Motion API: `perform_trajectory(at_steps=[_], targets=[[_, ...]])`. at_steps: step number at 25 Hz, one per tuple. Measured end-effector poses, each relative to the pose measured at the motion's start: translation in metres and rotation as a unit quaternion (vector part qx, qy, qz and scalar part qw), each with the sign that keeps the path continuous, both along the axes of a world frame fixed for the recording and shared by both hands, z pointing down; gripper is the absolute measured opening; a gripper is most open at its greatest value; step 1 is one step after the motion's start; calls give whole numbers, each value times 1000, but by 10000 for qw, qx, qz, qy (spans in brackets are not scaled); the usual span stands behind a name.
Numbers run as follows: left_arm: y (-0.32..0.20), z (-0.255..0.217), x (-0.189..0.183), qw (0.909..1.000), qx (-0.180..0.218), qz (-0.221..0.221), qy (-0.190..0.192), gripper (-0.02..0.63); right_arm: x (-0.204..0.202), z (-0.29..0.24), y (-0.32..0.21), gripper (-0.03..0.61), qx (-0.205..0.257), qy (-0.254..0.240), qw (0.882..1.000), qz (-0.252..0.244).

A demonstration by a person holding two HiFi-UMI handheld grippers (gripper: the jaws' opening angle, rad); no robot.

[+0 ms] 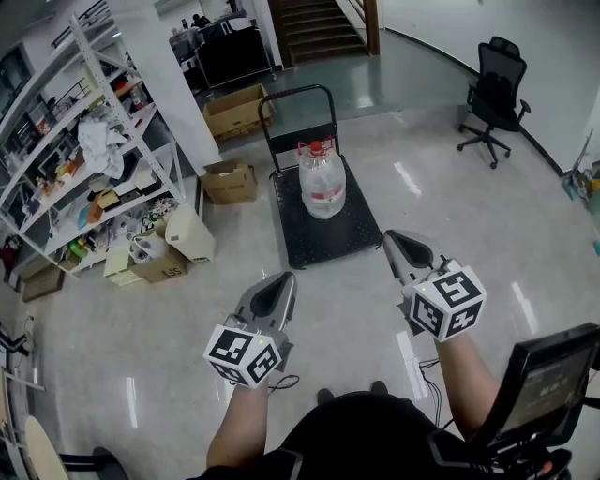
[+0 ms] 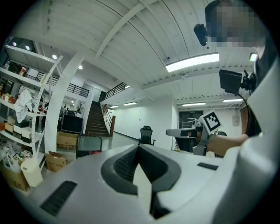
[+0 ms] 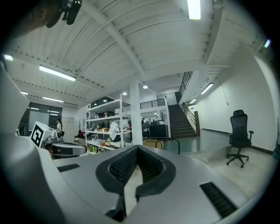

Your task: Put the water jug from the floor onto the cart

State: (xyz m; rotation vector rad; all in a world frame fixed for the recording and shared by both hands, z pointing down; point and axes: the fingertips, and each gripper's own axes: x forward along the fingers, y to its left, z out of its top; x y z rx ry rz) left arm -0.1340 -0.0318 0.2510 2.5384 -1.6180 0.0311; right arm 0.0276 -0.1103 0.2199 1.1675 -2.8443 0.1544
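Near the cart point(image 1: 319, 242), left tool point(image 1: 280, 280) and right tool point(image 1: 395, 238) point level, closed.

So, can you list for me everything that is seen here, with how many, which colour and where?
water jug: 1, clear with red cap and label, standing on the cart
cart: 1, black, on the floor straight ahead, handle at its far end
cardboard boxes: at least 3, brown, on the floor left of the cart
shelf: 1, white, loaded with small things, far left
office chair: 1, black, far right
stairs: 1 flight, dark, at the back
left gripper: 1, grey with a black-and-white cube, shut, empty
right gripper: 1, same colours, shut, empty
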Motion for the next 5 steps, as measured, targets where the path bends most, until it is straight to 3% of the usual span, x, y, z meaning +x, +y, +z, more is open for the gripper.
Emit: perform_trajectory(at_steps=[5], targets=[[-15, -7, 10, 9999, 34, -75, -57, -2, 8, -8, -20, 0, 30, -1, 9999, -97]])
